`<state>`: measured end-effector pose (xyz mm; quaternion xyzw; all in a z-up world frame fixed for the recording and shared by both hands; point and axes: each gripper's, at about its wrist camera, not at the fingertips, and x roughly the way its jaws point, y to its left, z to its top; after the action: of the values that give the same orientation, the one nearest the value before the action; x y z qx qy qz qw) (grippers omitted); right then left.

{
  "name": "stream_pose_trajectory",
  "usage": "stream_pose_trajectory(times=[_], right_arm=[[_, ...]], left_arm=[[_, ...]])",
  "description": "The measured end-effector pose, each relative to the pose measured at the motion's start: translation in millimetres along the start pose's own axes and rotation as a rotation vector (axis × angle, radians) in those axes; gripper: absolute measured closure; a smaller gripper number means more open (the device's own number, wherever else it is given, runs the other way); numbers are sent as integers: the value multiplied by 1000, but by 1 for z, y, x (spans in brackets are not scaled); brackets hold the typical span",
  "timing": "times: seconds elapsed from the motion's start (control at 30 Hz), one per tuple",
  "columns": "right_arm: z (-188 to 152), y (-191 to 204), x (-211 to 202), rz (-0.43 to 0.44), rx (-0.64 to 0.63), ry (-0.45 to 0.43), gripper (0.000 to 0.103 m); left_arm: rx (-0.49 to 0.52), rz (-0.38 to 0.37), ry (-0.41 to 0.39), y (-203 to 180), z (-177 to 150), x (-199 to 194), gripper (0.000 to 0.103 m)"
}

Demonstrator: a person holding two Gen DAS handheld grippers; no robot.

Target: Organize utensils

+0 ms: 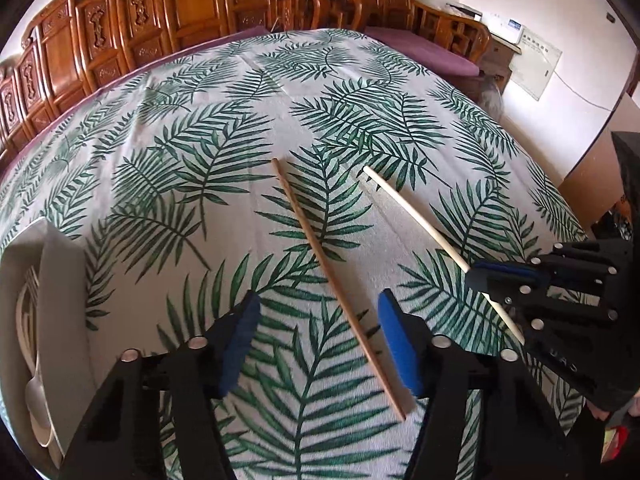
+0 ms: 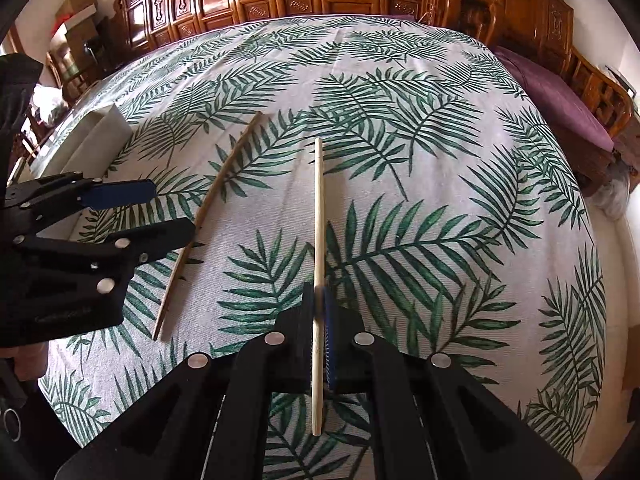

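Two wooden chopsticks are over the leaf-print tablecloth. The darker chopstick (image 1: 335,280) lies on the cloth, its near end between the open jaws of my left gripper (image 1: 318,344), untouched. It also shows in the right wrist view (image 2: 200,216). My right gripper (image 2: 318,304) is shut on the paler chopstick (image 2: 318,216) and holds it near its rear part. In the left wrist view the right gripper (image 1: 486,280) sits at the right with the pale chopstick (image 1: 416,216) sticking out. The left gripper (image 2: 168,212) shows open in the right wrist view.
A white tray (image 1: 60,280) at the left edge holds a fork and a spoon (image 1: 36,396); its wall also shows in the right wrist view (image 2: 104,136). Carved wooden chairs (image 1: 100,40) line the far side. A purple cushioned bench (image 2: 560,96) stands at the right.
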<state>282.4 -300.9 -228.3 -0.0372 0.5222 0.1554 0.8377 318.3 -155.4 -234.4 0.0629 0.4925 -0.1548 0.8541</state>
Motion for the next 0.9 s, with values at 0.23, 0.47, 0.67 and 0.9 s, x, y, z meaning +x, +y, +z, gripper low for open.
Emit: stream_pose_trajectory(times=[0.23, 0.47, 0.67, 0.9], right_arm=[[0, 0, 0, -3, -2, -6, 97], [-1, 0, 0, -2, -1, -8, 97], [-1, 0, 0, -3, -2, -10, 97], [1, 0, -3, -16, -7, -20, 97]], left_arm=[[8, -12, 21, -9, 6, 11, 68], [15, 5, 35, -14, 7, 17, 82], [1, -2, 38, -11, 6, 17, 99], [-9, -12, -1, -5, -4, -9, 99]])
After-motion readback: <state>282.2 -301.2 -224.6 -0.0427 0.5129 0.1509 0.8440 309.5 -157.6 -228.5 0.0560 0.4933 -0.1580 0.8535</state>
